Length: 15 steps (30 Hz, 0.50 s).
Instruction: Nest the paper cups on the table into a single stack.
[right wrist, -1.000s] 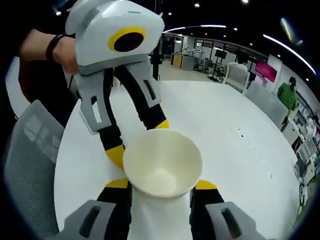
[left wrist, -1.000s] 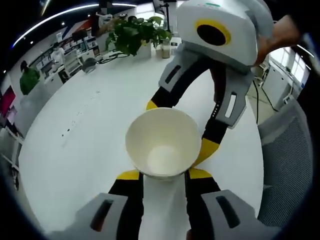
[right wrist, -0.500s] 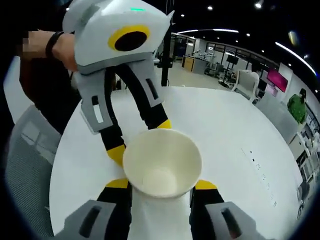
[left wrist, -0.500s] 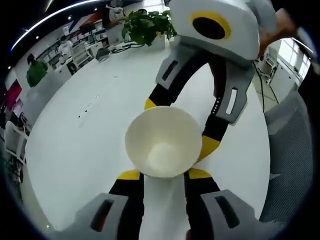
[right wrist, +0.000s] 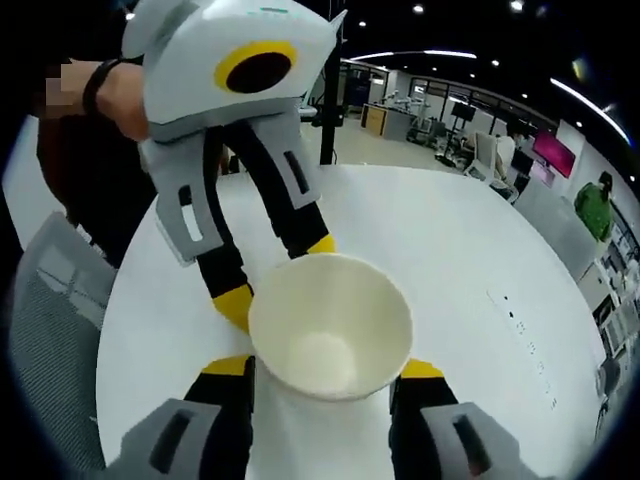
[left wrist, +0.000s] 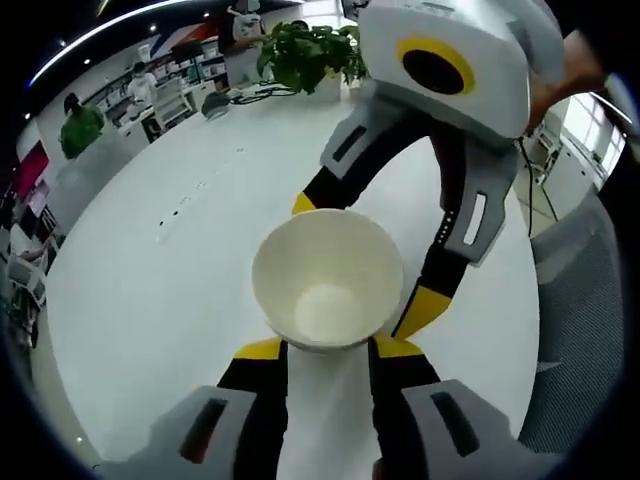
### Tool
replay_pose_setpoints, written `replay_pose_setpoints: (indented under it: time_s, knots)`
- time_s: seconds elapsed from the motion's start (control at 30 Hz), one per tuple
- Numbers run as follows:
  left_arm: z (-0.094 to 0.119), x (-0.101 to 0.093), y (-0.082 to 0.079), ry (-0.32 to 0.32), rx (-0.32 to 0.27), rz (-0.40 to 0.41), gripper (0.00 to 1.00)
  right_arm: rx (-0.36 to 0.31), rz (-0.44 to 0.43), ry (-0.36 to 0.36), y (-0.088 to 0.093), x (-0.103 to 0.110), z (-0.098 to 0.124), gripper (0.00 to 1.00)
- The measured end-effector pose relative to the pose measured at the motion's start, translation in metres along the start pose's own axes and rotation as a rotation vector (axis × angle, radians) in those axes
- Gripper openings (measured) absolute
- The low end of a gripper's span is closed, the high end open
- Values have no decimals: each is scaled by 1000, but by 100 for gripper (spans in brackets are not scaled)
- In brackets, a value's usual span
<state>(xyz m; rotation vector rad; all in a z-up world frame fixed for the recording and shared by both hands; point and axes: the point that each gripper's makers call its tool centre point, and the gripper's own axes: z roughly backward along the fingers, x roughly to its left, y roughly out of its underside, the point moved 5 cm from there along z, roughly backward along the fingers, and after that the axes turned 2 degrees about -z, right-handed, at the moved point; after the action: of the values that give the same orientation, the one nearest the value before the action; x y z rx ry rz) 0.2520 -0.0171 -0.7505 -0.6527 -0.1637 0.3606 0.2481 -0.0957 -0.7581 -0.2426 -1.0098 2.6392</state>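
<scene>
Both tongs grip one paper cup (left wrist: 327, 278) (mouth up) over table (left wrist: 150, 300).

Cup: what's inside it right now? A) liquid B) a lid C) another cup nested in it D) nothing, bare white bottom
D: in the left gripper view the cup stands open-mouthed between both grippers' yellow tips, and its white bottom shows bare; the right gripper view shows the same.
</scene>
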Motion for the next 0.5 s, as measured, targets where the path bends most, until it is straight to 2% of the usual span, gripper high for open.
replay_pose_setpoints:
  time_s: [0.13,0.33,0.5]
  knots:
    - [3,0,6,-3,2,36,40,-17,-32,15,2,1,4,61]
    - [13,0,11,-43,-58,134,52,-55,-113,57,9,-1,13,69]
    - [25,-14,17,-76,-93,196,60,-67,-177,86,18,0,25,74]
